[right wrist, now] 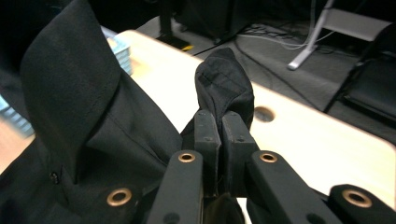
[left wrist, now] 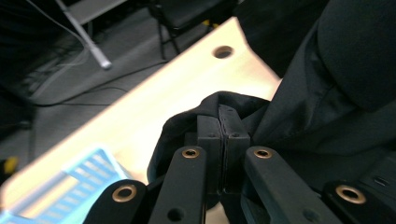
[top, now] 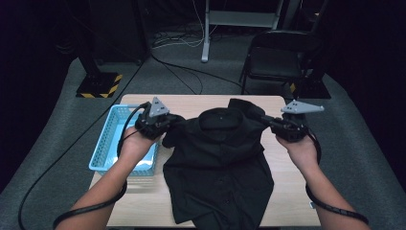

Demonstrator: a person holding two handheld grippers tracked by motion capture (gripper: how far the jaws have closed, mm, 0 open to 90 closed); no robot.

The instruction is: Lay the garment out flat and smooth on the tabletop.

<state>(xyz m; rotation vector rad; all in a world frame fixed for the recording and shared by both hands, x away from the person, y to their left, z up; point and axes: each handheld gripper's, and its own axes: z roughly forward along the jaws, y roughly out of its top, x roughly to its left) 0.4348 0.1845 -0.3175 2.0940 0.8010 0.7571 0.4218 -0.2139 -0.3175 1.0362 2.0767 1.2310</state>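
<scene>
black shirt (top: 218,163) held up by both shoulders over the wooden tabletop (top: 282,191), collar on top in the middle, lower part draping down onto the tabletop toward the person. left gripper (top: 165,125) fingers (left wrist: 210,140) clamped tight on a fold of the shirt's shoulder fabric, seen close in the left gripper view. right gripper (top: 269,122) fingers (right wrist: 208,135) pinched on the other shoulder, a bunch of cloth sticking up past the tips. blue basket (top: 107,139) sits on the tabletop's left side, just beside the left hand (top: 135,146). black chair (top: 277,57) on the floor beyond the tabletop.
</scene>
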